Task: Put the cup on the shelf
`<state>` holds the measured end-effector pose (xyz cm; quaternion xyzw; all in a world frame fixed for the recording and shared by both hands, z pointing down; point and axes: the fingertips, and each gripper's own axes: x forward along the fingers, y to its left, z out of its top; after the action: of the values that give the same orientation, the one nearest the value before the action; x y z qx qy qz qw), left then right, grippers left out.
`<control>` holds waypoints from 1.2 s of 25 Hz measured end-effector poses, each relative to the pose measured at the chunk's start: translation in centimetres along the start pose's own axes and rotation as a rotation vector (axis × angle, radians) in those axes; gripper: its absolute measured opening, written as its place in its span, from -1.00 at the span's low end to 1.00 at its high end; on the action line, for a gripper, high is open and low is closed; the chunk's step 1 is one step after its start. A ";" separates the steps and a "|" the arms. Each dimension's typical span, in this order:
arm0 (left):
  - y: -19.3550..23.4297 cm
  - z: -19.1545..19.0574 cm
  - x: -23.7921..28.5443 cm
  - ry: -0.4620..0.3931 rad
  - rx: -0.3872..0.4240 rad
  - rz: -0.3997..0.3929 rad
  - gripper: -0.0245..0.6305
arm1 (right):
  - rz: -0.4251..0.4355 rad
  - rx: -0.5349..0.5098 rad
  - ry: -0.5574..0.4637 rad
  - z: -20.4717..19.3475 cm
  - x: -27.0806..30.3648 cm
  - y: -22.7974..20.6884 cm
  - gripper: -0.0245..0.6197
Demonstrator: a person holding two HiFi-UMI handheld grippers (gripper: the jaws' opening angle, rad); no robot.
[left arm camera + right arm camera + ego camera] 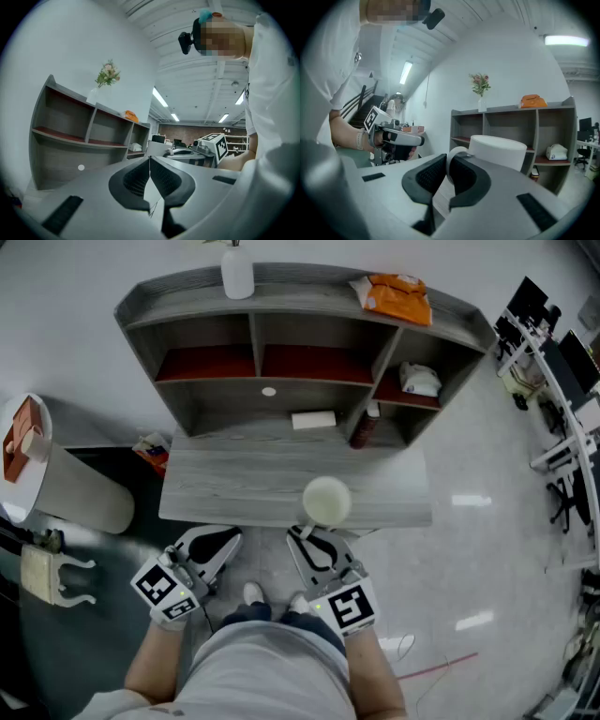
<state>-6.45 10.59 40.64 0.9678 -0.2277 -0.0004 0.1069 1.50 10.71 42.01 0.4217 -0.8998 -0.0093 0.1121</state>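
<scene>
– At R claw [446, 161], what's the grip?
– Jaws pinched narrow on cup [499, 151] handle [453, 151]. Thin loop, so pads nearly meet. Handle hold prob. keeps cup upright for the carry.
– Cup where?
– Standing on table [234, 486] near front edge, just ahead of R claw. Not lifted, as far as I can tell. Shelf [300, 279] well beyond, at table's back.
– L claw [150, 161]?
– Closed, nothing btwn jaws, held level beside R, clear of cup. Prob. parked so it won't block the lift.
– Status?
– Grasp looks done; lift + place on shelf pending.
</scene>
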 end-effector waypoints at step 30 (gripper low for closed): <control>7.7 -0.5 -4.7 0.004 -0.042 -0.124 -0.87 | -0.081 -0.014 0.026 1.2 8.6 1.3 -0.82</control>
<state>-14.00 6.04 42.46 0.9777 -0.1669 -0.0097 0.1274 -5.08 4.94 42.63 0.4572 -0.8802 -0.0145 0.1262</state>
